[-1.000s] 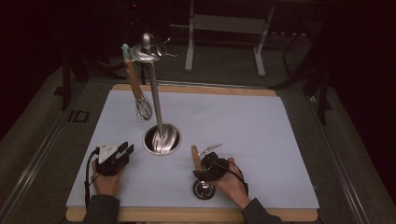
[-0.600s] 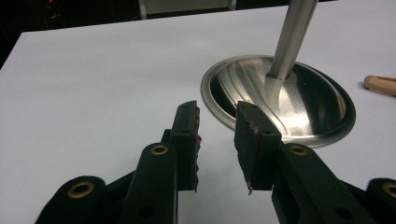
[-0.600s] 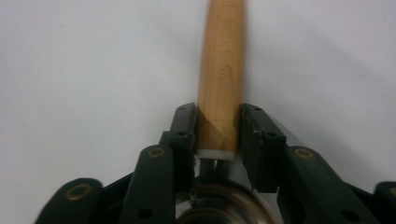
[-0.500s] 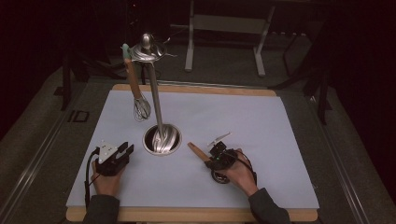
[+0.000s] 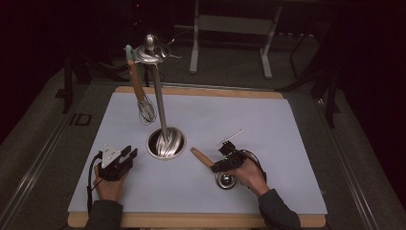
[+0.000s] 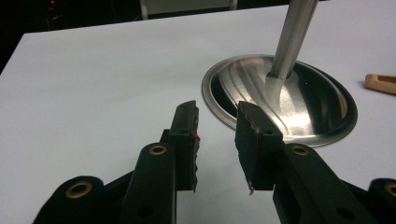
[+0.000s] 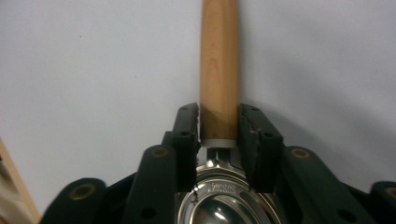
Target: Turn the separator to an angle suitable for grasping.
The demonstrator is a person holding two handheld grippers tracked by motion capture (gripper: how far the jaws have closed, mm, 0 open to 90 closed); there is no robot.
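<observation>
**Right tool pinching a wooden-handled scoop**

Gripped in the right tool (image 5: 225, 164): a scoop (image 5: 224, 180) with a wooden handle (image 7: 219, 70) and a shiny metal bowl. Just been closing, those jaws, now pressed against both sides of the handle at its lower end, right above the grey collar where wood meets metal. Handle pointing away toward the round steel base (image 5: 166, 143) at mid-tabletop, its free tip near that base but apart from it; metal bowl lying just beside the right hand (image 5: 249, 175), on the pale sheet covering the tabletop (image 5: 268, 124).

Resting at the near left of the sheet: the left tool (image 6: 217, 135), held in the left hand (image 5: 109, 184). Jaws spread, nothing between them, tips aimed at the steel base and stopping just short of its rim.

Rising from the base: a slim steel pole (image 5: 158, 96), topped by a ring of hooks. Hanging from one hook: a whisk (image 5: 143, 103) with a wooden handle, wire end down, clear of the sheet.
</observation>
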